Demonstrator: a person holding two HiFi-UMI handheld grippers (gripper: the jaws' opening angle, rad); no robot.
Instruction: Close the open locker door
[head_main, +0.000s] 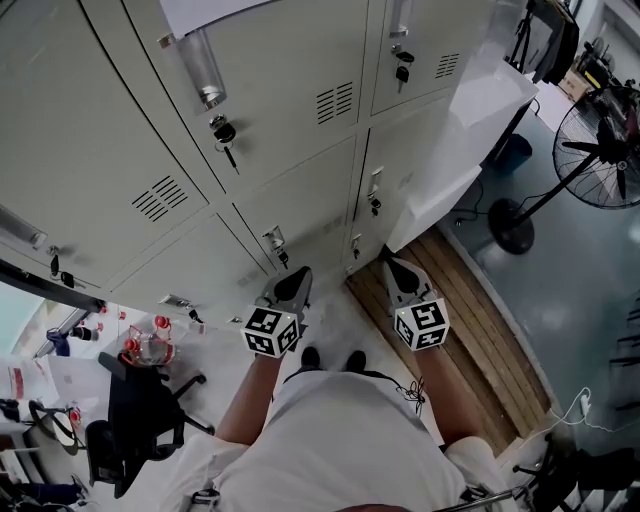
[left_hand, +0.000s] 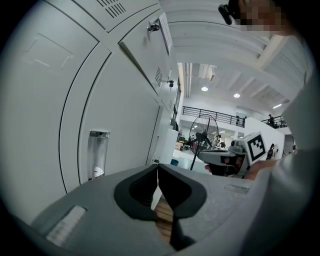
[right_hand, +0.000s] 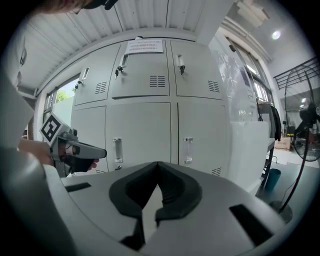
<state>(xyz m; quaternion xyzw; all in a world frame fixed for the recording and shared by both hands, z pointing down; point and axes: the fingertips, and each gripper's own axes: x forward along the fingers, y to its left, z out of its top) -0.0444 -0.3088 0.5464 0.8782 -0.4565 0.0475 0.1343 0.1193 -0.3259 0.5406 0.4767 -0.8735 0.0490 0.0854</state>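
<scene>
A bank of pale grey lockers (head_main: 280, 110) fills the head view; every door I can see lies flush with the front, none stands ajar. The lower right door (right_hand: 202, 135) has a clear handle (right_hand: 188, 150). My right gripper (head_main: 392, 264) is shut and empty, pointing at the lockers a short way off that door. The right gripper view shows its jaws (right_hand: 158, 166) meeting with nothing between. My left gripper (head_main: 296, 272) is beside it, before the lower middle door (head_main: 300, 205). It too is shut (left_hand: 158, 169) and empty.
A white cabinet wrapped in plastic (head_main: 480, 110) stands right of the lockers. A black floor fan (head_main: 600, 150) is at the far right, beyond a wooden floor strip (head_main: 470, 320). A black chair (head_main: 140, 410) is at the lower left. Keys (head_main: 225, 135) hang from the upper locks.
</scene>
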